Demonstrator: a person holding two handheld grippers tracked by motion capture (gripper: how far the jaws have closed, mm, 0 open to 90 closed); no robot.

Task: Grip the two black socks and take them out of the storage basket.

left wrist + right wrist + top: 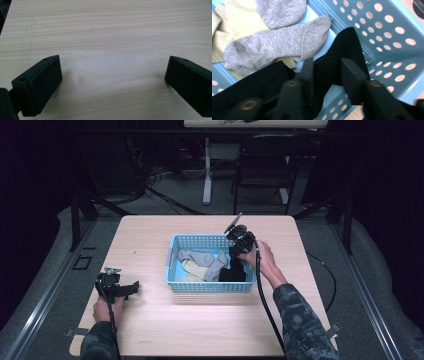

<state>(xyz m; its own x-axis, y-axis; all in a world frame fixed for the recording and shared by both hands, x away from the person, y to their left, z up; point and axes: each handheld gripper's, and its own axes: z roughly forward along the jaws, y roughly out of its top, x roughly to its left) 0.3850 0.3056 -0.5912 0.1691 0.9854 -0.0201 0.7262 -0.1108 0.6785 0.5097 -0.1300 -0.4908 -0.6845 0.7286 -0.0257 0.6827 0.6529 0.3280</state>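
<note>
The desk (150, 330) in front of me is bare light wood, with nothing laid out on it. On its far middle sits the light blue perforated basket (210, 287), and all the socks I can see lie inside it: a grey sock (277, 47) across the middle, a pale yellow sock (234, 30) under it, and the black sock (347, 47) at the right end against the basket wall. So I judge the job to be at its very start: not one sock is out on the desk.

My right gripper (327, 75) is down inside the basket, its jaws partly drawn in with a ridge of the black sock's fabric between them; I think they pinch it, though the close view makes the pressure hard to judge. My left gripper (112, 77) rests low over the near left part of the desk, jaws spread wide and holding nothing.
</note>
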